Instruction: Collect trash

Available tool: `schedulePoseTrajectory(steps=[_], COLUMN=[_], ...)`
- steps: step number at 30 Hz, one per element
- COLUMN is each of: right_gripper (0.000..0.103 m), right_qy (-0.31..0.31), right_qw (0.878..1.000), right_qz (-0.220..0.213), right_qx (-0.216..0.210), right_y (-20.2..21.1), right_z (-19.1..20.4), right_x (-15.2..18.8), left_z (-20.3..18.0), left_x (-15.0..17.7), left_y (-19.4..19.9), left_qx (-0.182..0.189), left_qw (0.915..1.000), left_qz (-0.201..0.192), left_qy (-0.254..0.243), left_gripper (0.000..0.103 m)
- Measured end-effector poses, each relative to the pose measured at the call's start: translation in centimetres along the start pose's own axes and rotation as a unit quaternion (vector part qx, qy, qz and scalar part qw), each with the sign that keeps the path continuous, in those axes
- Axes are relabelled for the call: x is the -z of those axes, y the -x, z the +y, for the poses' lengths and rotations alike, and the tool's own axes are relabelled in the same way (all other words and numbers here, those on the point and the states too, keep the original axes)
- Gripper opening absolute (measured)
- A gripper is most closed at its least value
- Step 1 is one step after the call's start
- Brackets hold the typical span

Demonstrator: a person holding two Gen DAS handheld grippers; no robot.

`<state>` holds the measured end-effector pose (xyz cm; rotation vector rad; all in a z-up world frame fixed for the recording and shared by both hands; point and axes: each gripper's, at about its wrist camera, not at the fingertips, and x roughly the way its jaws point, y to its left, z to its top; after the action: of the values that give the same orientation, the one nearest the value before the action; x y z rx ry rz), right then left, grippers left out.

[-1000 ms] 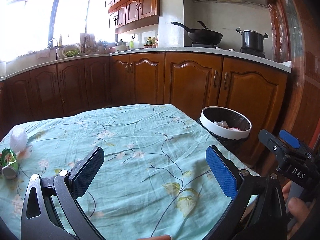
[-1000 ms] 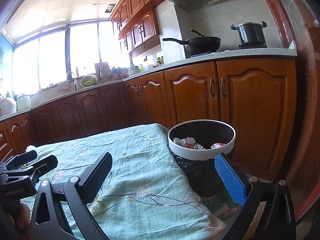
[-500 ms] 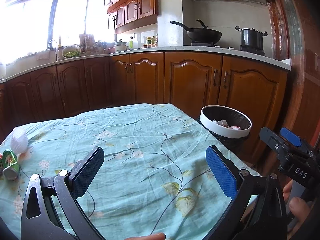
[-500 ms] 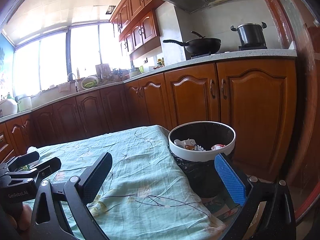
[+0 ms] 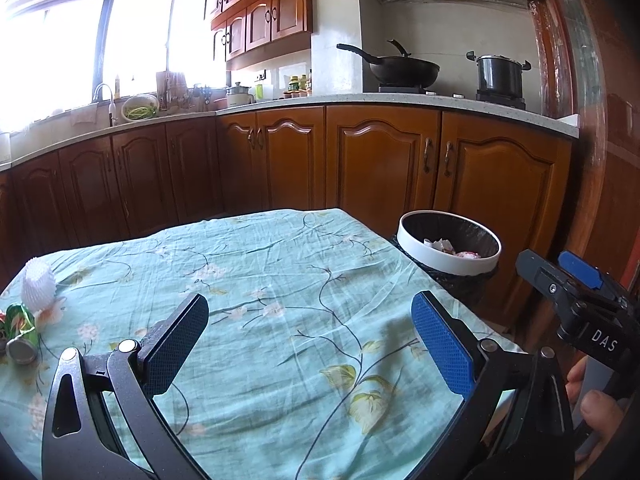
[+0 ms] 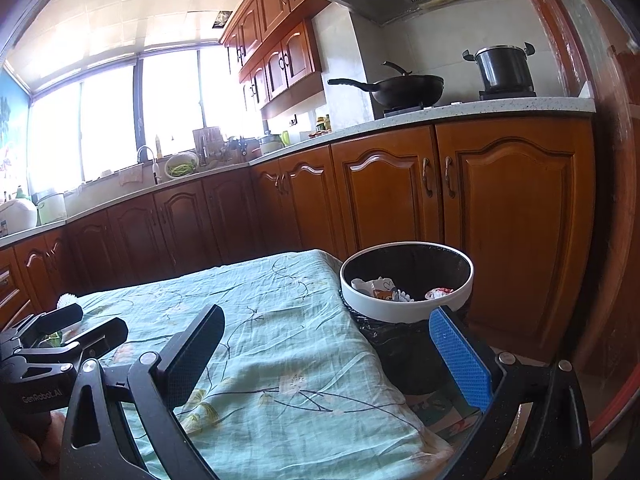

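Observation:
A crushed green can point(image 5: 18, 334) and a white foam net point(image 5: 38, 286) lie at the far left of the table with the green floral cloth point(image 5: 280, 280). A trash bin point(image 5: 450, 250) with a white rim and black liner stands past the table's right edge and holds crumpled wrappers point(image 6: 384, 288). My left gripper point(image 5: 310, 340) is open and empty above the cloth. My right gripper point(image 6: 328, 356) is open and empty over the table's right edge, just before the bin point(image 6: 406, 280). Each gripper shows at the edge of the other's view.
Brown kitchen cabinets point(image 5: 380, 168) run behind the table and the bin. A wok point(image 5: 400, 68) and a pot point(image 5: 500, 74) stand on the counter's stove. A sink with a tap point(image 5: 106, 100) sits under the window.
Both views have shifted only slightly. The grippers stay open and empty, and the trash on the table has not moved.

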<state>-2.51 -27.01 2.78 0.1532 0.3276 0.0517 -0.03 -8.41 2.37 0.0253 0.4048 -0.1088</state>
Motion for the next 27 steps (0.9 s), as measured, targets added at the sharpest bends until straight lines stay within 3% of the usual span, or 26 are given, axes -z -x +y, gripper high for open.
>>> schedulePoseTrajectory(steps=[27], right_gripper=[0.103], right_qy=[-0.001], right_qw=[1.0], right_qz=[0.003], right_qx=[-0.006], right_y=[0.0], right_z=[0.39], right_x=[-0.39], left_z=[-0.06], left_x=[0.28], left_y=[-0.39], left_qx=[0.0], left_qw=[1.0], left_qz=[0.008], left_qy=[-0.002], left_gripper=[0.103])
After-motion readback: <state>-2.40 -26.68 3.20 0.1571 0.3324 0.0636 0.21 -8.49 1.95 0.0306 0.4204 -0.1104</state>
